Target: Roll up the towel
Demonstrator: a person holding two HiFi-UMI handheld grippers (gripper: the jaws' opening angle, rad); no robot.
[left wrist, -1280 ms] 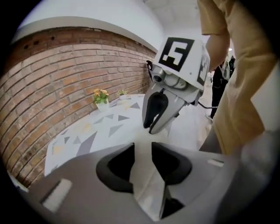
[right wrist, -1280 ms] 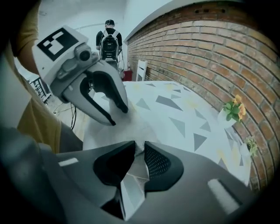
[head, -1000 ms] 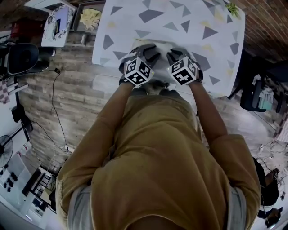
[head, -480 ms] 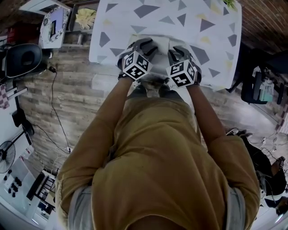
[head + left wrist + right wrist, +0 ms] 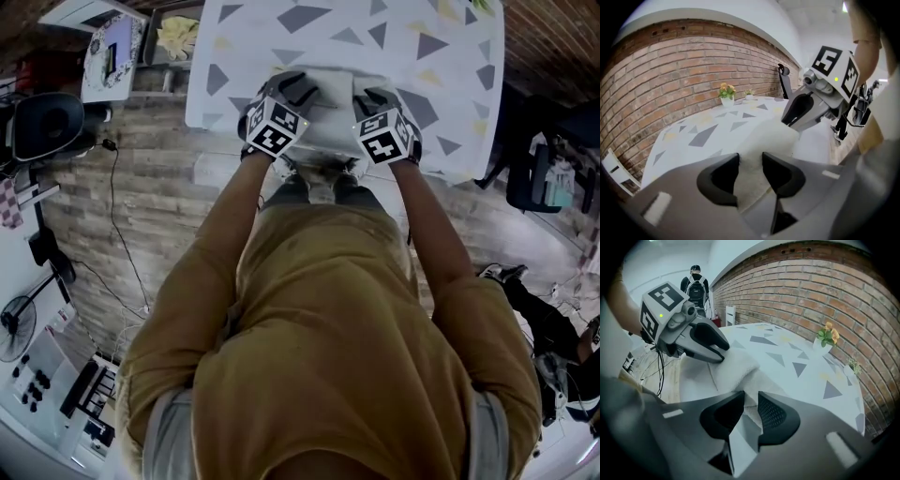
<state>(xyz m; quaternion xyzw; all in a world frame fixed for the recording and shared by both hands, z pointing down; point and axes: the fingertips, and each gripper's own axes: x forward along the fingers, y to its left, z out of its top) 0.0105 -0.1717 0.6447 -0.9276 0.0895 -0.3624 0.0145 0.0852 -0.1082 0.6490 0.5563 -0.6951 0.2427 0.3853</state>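
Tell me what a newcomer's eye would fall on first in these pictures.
The two tongs stand out first: the left gripper and the right gripper, side by side at the near edge of the triangle-patterned tablecloth, each pinching the white towel. Beyond them, potted orange flowers stand by the brick wall.

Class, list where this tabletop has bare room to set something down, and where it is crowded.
Free: the far stretch of the table between the towel and the flower pot, plus strips beside the towel. Crowded: the near edge, where left gripper and right gripper clamp the towel.
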